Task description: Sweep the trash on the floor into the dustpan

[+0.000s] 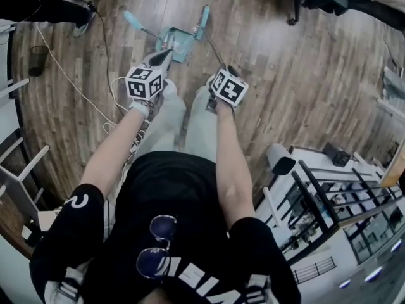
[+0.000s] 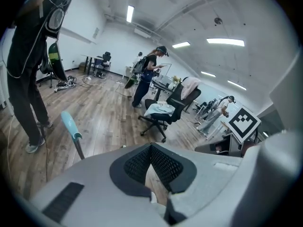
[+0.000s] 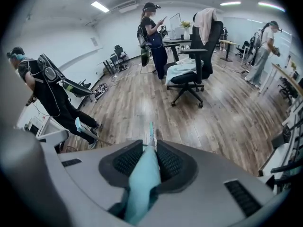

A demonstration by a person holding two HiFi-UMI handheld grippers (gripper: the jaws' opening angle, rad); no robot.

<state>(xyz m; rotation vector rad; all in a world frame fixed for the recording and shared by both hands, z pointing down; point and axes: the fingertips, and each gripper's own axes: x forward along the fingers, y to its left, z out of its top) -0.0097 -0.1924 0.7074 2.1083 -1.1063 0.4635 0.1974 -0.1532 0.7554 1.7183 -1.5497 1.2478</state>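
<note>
The wooden plank floor [image 1: 304,75] takes up most of what I see below me, laid in long brown boards with a dull shine. A black office chair [image 3: 191,70] on castors stands farther out on it, with pale cloth draped over its seat and back. Straight ahead of my feet sits the teal dustpan [image 1: 182,45], a flat plastic scoop resting on the boards; I cannot tell whether anything lies in it. Its thin dark handle [image 1: 134,21] slants up to my left and ends in a teal grip, well apart from my left gripper [image 2: 151,148], whose fingers [image 2: 137,164] are pressed together at the tips with nothing between them. The broom [image 1: 203,19] has its narrow teal head down on the floor just beside the dustpan. My right gripper [image 3: 150,148] holds the broom's smooth teal grip, the mesh-textured fingers [image 3: 125,162] pinching it from both sides. A thin white cable [image 1: 69,75] trails across the boards at my left. Each gripper carries a cube of black-and-white square markers [image 1: 145,84]. The white lettering on my black shirt is cut off and unreadable.
</note>
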